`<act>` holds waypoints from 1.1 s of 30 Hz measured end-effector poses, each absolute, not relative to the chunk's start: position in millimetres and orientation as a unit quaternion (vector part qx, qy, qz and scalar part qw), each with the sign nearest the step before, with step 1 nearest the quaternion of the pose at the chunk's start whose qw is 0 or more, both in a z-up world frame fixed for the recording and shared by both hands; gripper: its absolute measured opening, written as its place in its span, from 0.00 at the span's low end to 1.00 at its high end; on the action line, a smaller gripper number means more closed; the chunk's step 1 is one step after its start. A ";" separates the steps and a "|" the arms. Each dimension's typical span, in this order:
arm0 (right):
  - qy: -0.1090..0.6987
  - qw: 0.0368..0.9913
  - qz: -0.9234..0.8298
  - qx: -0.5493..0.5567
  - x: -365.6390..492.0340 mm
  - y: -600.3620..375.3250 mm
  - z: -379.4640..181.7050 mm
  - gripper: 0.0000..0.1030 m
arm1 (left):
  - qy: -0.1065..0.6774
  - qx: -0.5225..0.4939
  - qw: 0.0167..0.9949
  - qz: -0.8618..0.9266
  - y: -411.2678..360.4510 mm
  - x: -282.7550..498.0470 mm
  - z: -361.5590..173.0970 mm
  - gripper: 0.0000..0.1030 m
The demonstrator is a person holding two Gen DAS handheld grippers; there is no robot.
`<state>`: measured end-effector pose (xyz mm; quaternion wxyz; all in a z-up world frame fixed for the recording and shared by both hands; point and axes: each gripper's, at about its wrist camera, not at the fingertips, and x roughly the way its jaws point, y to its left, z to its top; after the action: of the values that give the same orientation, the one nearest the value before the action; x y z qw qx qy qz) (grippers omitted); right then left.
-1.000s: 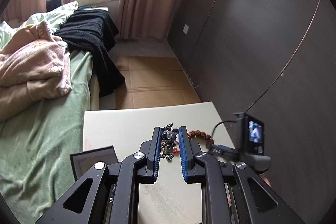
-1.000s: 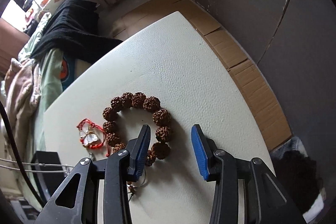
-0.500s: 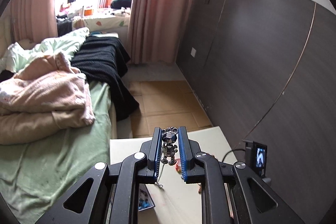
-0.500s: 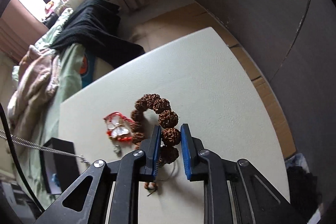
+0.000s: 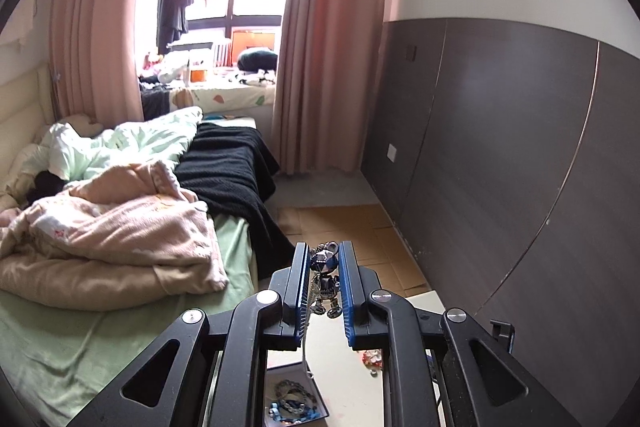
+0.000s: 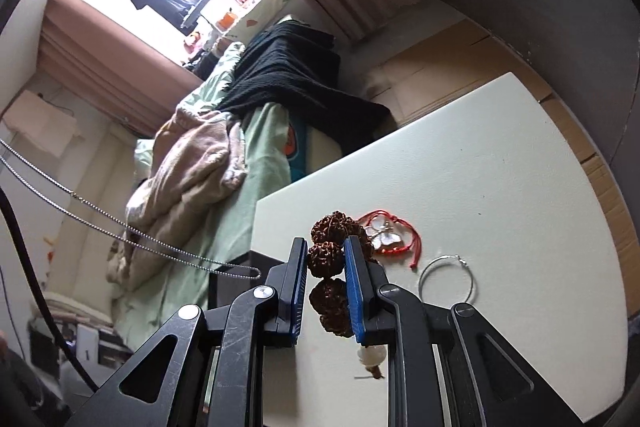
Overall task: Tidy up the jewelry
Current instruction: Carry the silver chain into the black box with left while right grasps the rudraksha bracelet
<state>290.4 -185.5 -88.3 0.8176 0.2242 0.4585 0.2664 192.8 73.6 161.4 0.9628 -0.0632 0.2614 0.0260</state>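
My left gripper point(image 5: 325, 259) is shut on a silver bear pendant point(image 5: 325, 277), held high above the white table point(image 5: 340, 371); its chain point(image 6: 132, 235) hangs down and shows in the right wrist view. An open dark jewelry box point(image 5: 294, 397) with blue and dark pieces inside lies below it. My right gripper point(image 6: 326, 255) is shut on a brown bead bracelet point(image 6: 328, 259), lifted off the table point(image 6: 500, 187). A red cord butterfly bracelet point(image 6: 390, 237) and a silver hoop point(image 6: 446, 279) lie on the table beside it.
A bed with pink, green and black blankets point(image 5: 120, 227) stands left of the table. A dark panelled wall point(image 5: 520, 167) runs along the right. Cardboard covers the floor point(image 5: 348, 227) beyond the table. The black box edge point(image 6: 236, 267) shows left of my right gripper.
My left gripper shut on the bear pendant and lifted it high off the table. My right gripper shut on the bead bracelet and raised it, uncovering the silver hoop.
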 end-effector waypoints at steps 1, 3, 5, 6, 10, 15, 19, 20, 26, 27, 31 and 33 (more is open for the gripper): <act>0.455 0.818 0.269 0.226 288.7 -183.8 -86.9 0.19 | 0.260 -0.063 0.963 0.027 74.9 192.5 162.4 0.15; 0.448 0.819 0.274 0.230 287.4 -177.7 -84.3 0.19 | 0.259 -0.062 0.963 0.030 76.9 191.6 163.6 0.15; 0.440 0.819 0.282 0.238 283.9 -178.3 -80.7 0.19 | 0.259 -0.056 0.964 0.033 77.9 191.9 161.7 0.15; 0.435 0.818 0.287 0.242 282.1 -179.8 -78.1 0.19 | 0.260 -0.056 0.963 0.033 76.7 192.0 159.9 0.15; 0.420 0.813 0.311 0.257 281.6 -173.0 -70.6 0.19 | 0.273 -0.058 0.960 0.034 80.2 195.3 146.3 0.15; 0.411 0.804 0.336 0.268 279.5 -165.9 -67.0 0.19 | 0.291 -0.064 0.954 0.037 87.1 204.4 120.2 0.15; 0.415 0.802 0.341 0.260 278.4 -158.8 -67.3 0.19 | 0.305 -0.073 0.949 0.035 93.0 213.5 104.3 0.15; 0.417 0.802 0.340 0.257 278.3 -157.1 -67.6 0.19 | 0.309 -0.075 0.948 0.034 94.7 215.6 100.5 0.15; 0.425 0.799 0.340 0.257 281.4 -155.1 -71.8 0.20 | 0.333 -0.085 0.939 0.026 97.1 221.0 68.2 0.15; 0.425 0.799 0.339 0.257 282.0 -154.6 -71.8 0.20 | 0.341 -0.088 0.936 0.026 98.3 223.0 59.3 0.15; 0.419 0.806 0.334 0.252 279.6 -153.0 -69.1 0.20 | 0.366 -0.106 0.924 0.023 103.9 229.4 25.3 0.15; 0.415 0.808 0.335 0.252 276.3 -153.1 -67.3 0.20 | 0.380 -0.114 0.918 0.022 105.4 232.5 9.7 0.15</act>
<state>276.3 -153.1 -67.3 0.8077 0.2515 0.4151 0.3348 232.5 105.4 9.7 0.9178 -0.1145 0.3796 0.0215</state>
